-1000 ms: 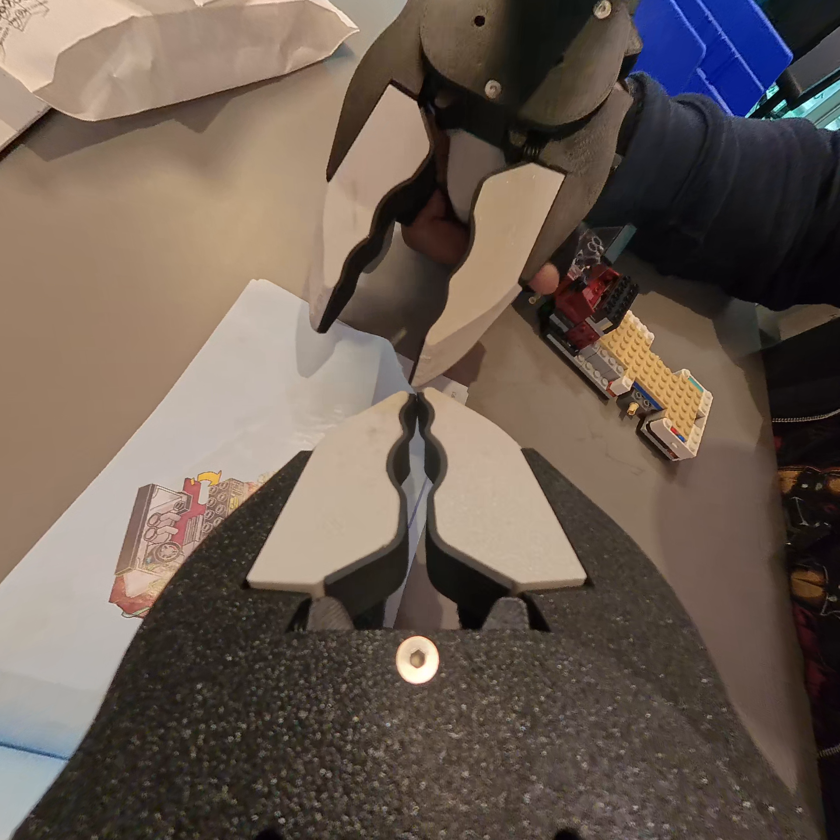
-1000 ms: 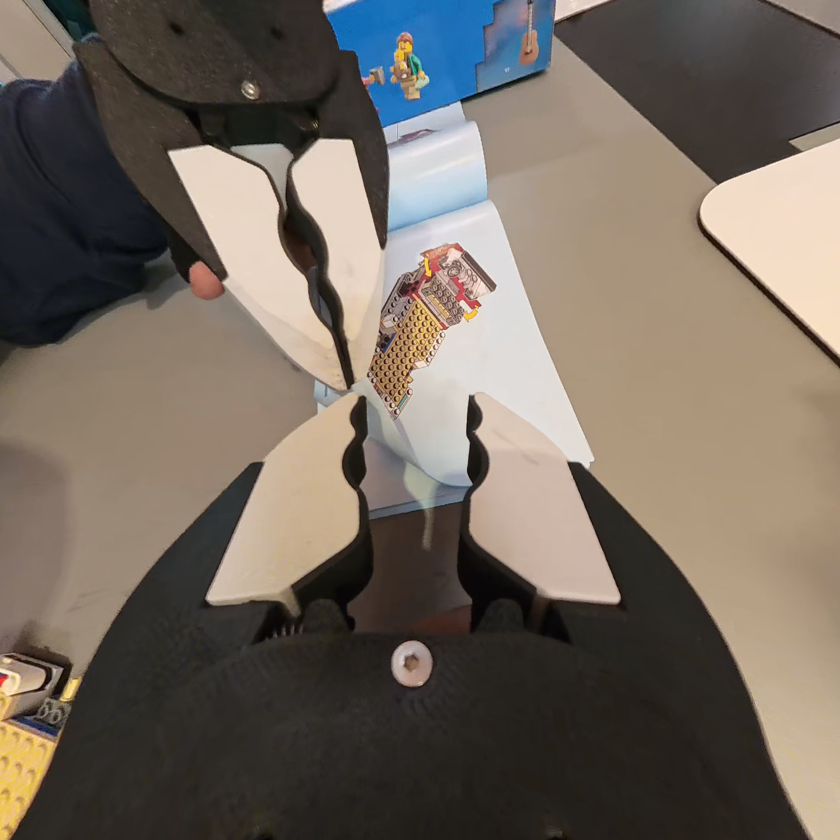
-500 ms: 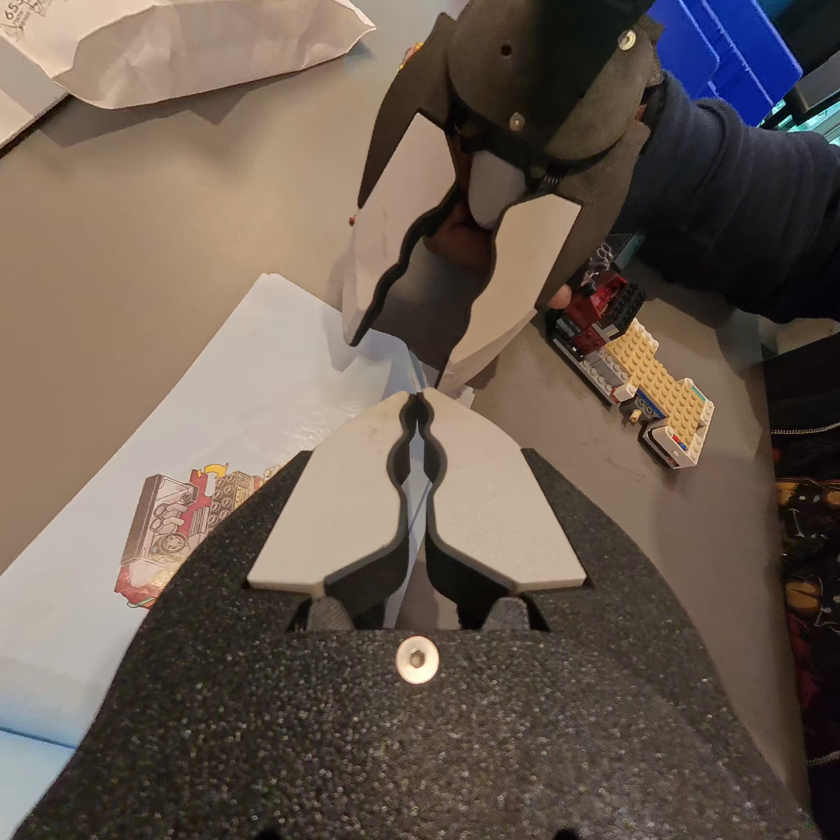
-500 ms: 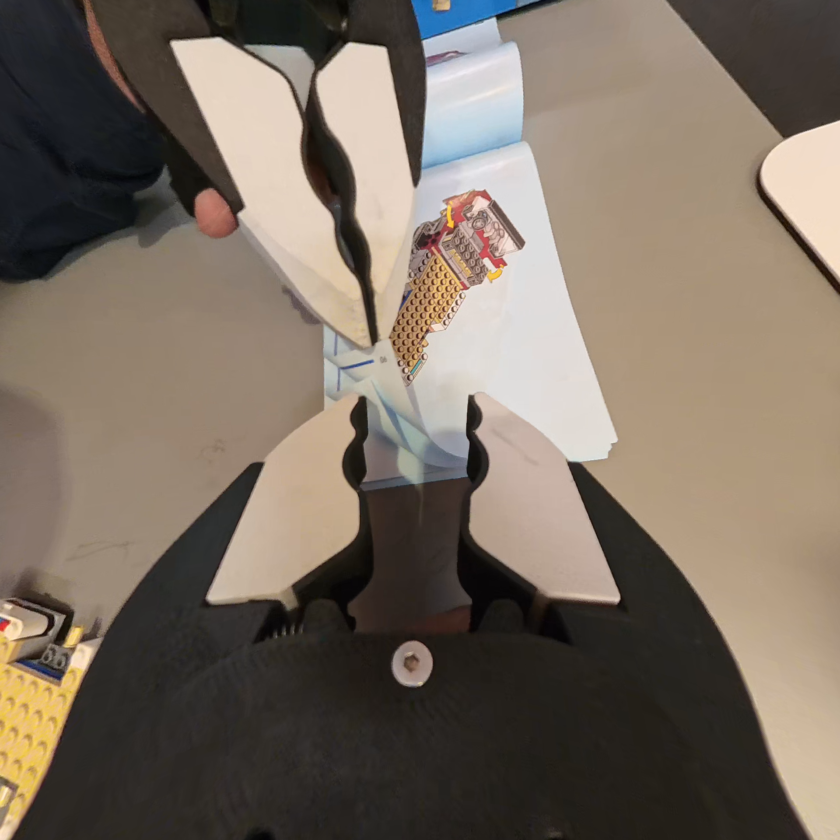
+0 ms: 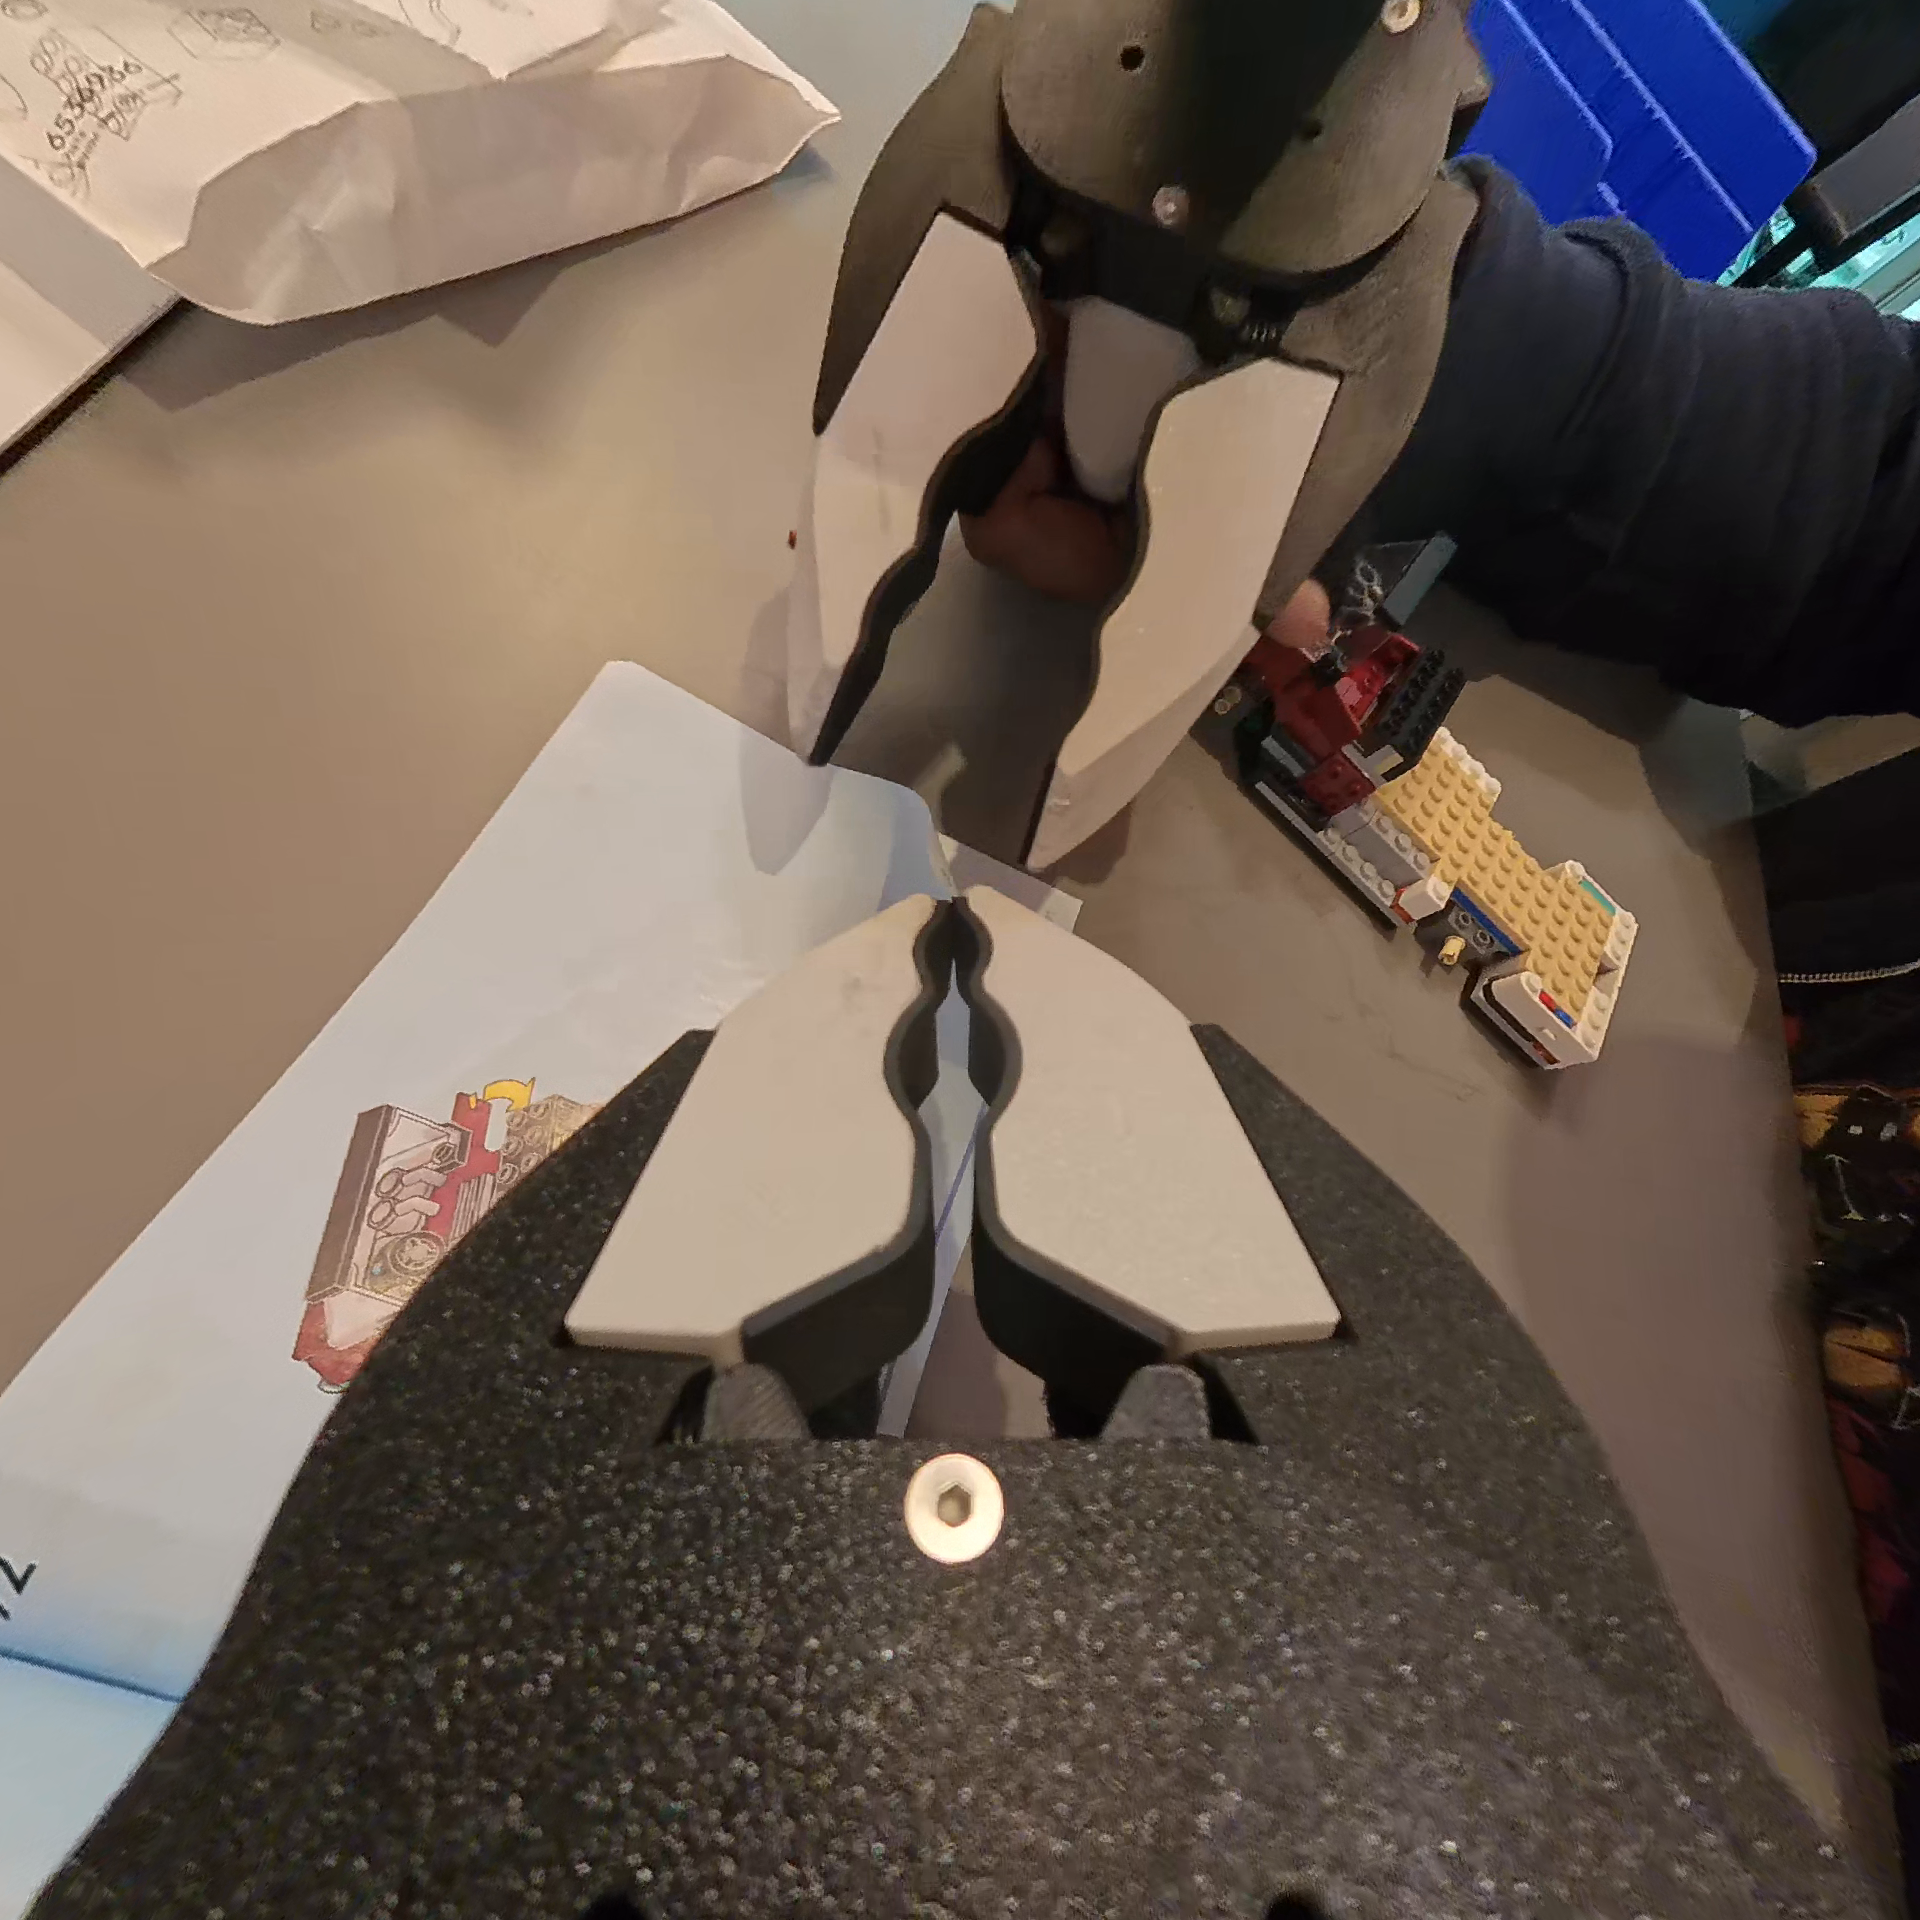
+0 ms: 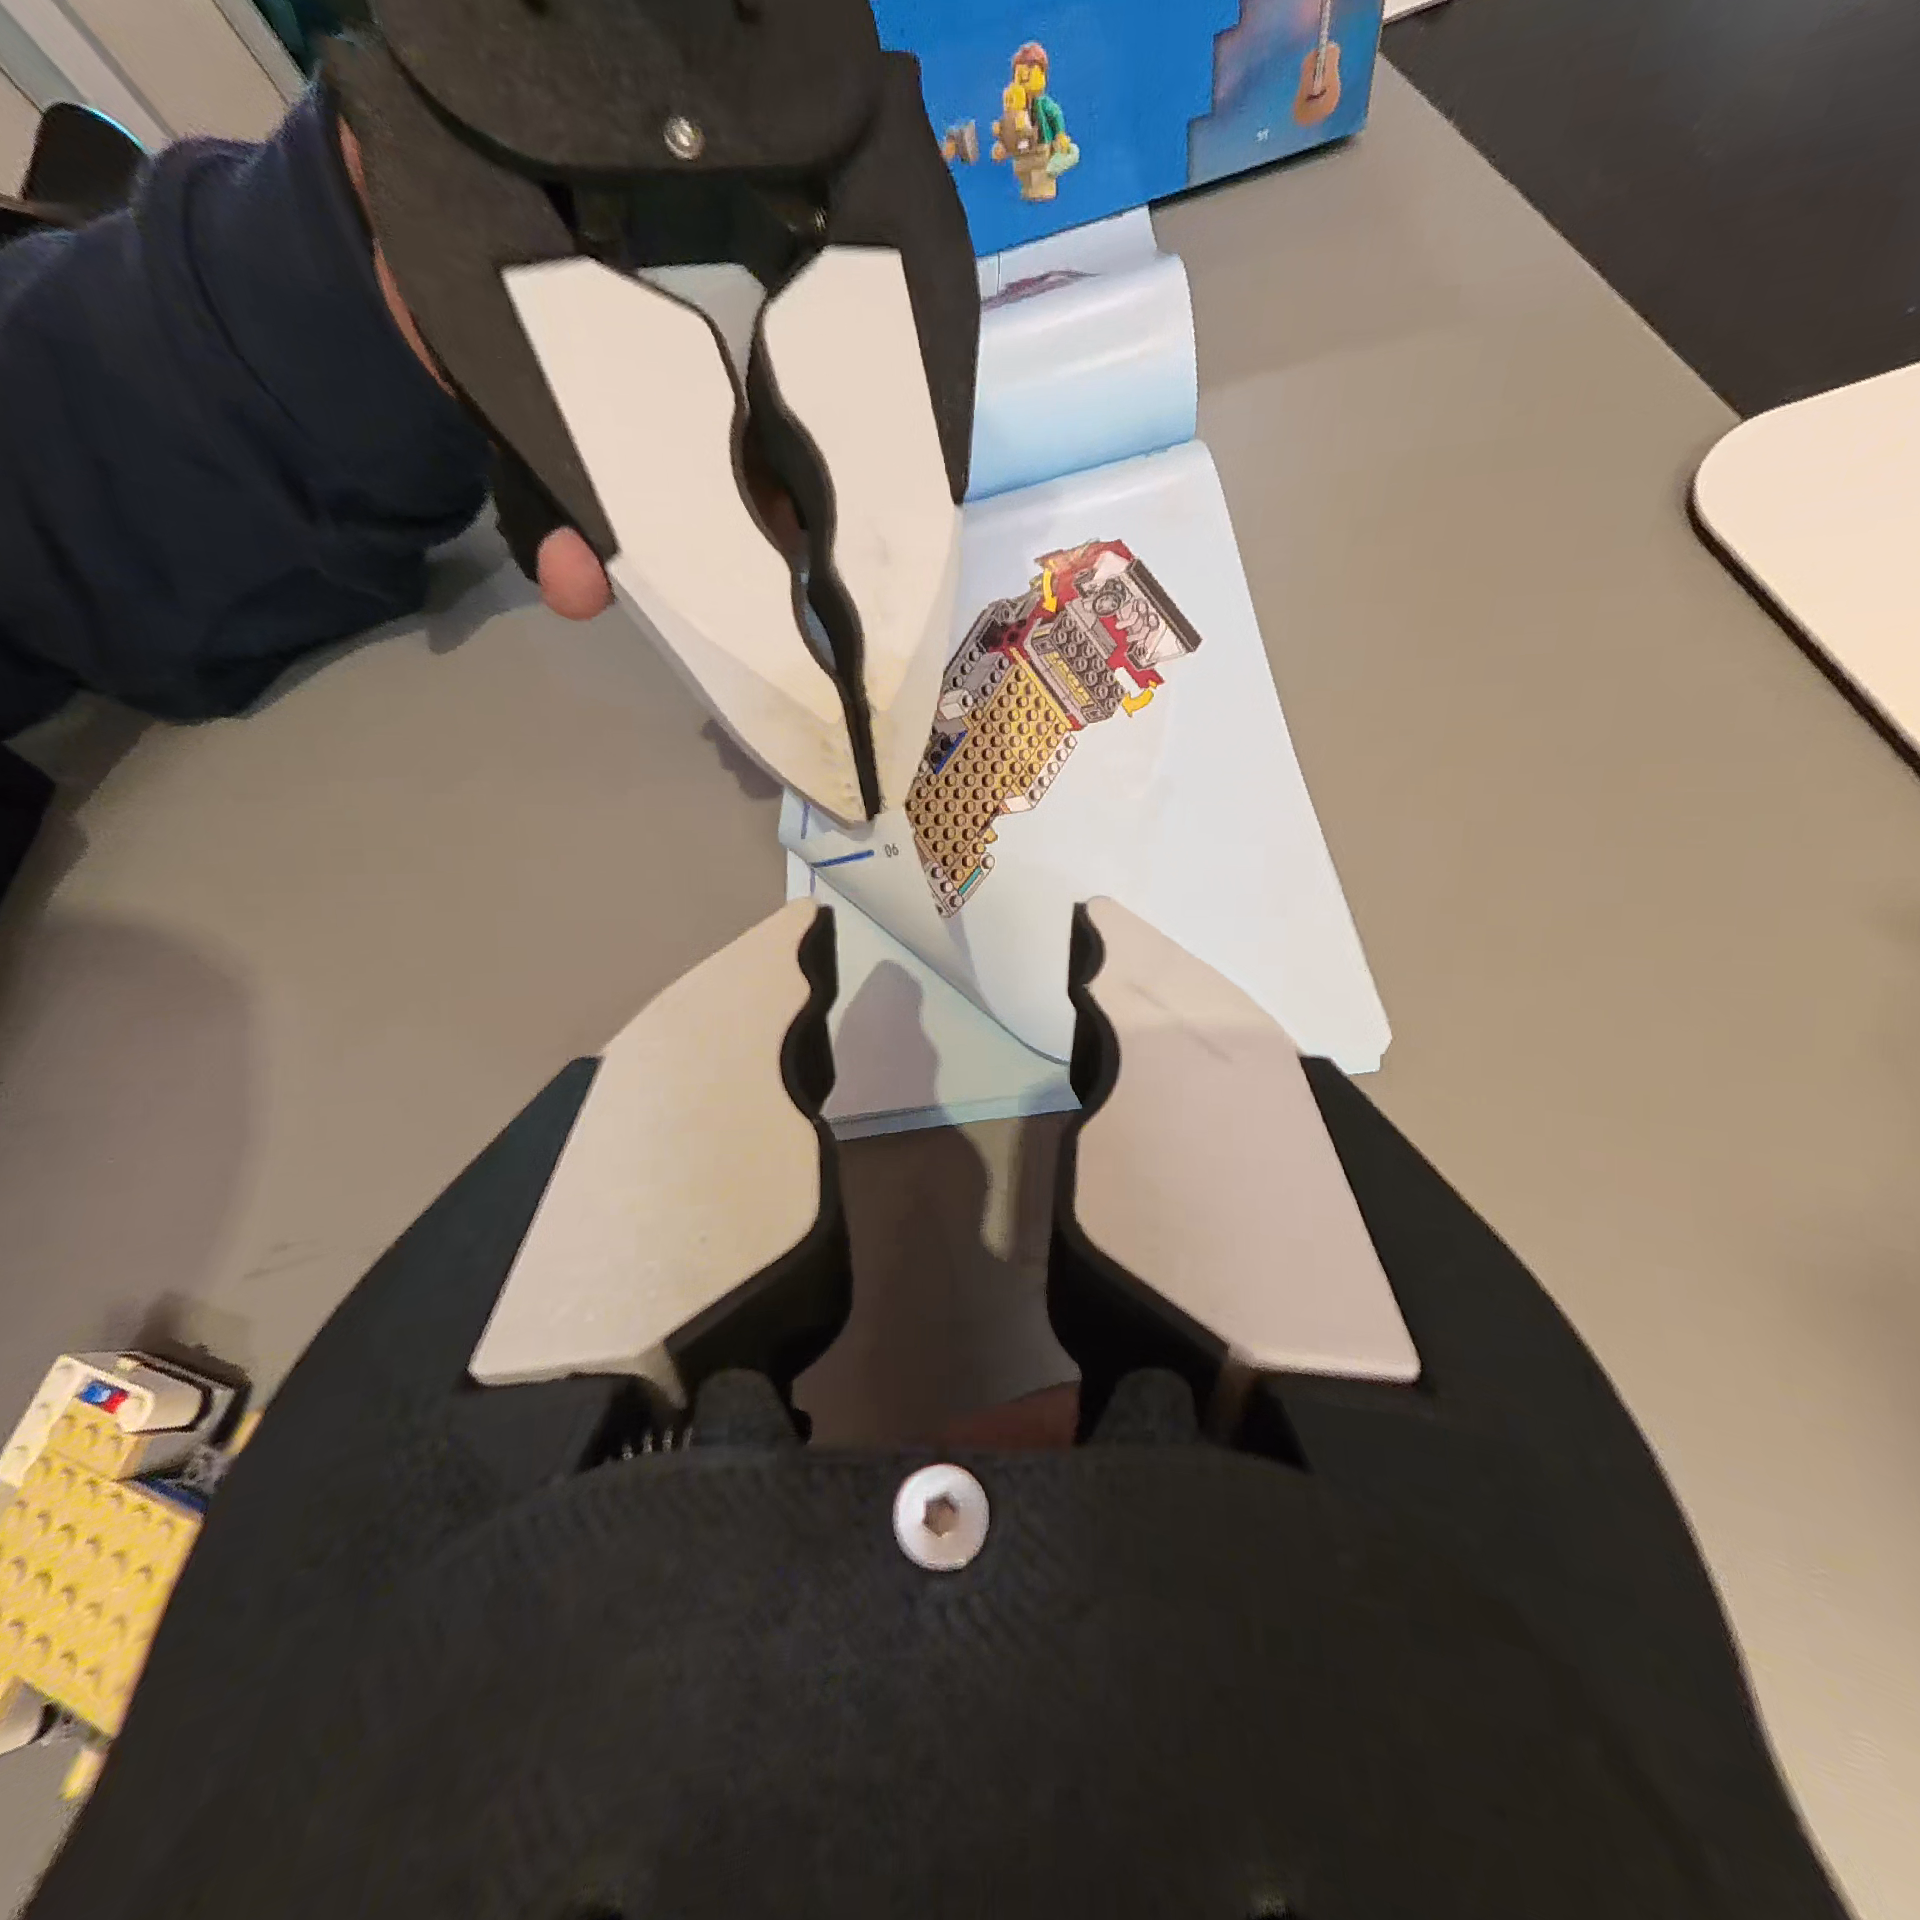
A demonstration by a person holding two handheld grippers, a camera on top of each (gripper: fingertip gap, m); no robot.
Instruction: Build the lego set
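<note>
Left hand-held gripper (image 5: pixel 954 906): jaws closed, tips pinched on the corner of a light-blue page (image 6: pixel 935 935). Page lifted and curled up off the open instruction booklet (image 6: pixel 1247 831), rest of it lying flat on the grey table (image 5: pixel 312 623). Pinch only at the very corner, seen from the right wrist view; thin paper, likely to crease or tear if pulled hard or sideways, so best handled with a slow, even pull along the curl.

Right hand-held gripper (image 6: pixel 945 914): jaws wide apart, nothing between the pads, hovering just above the curled page near the booklet's near edge, tip to tip with the left one. Not touching the paper, as far as visible.

Dark sleeve (image 5: pixel 1662 468) behind the right hand-held gripper. Partly built brick model (image 5: pixel 1475 862), tan plate with dark red parts, on the table just beside the booklet. Blue box (image 6: pixel 1143 94) standing at the booklet's far end. Crumpled white paper bag (image 5: pixel 416 135) well apart on the left wrist view's far side. White rounded board (image 6: pixel 1849 540) off at the table's edge.
</note>
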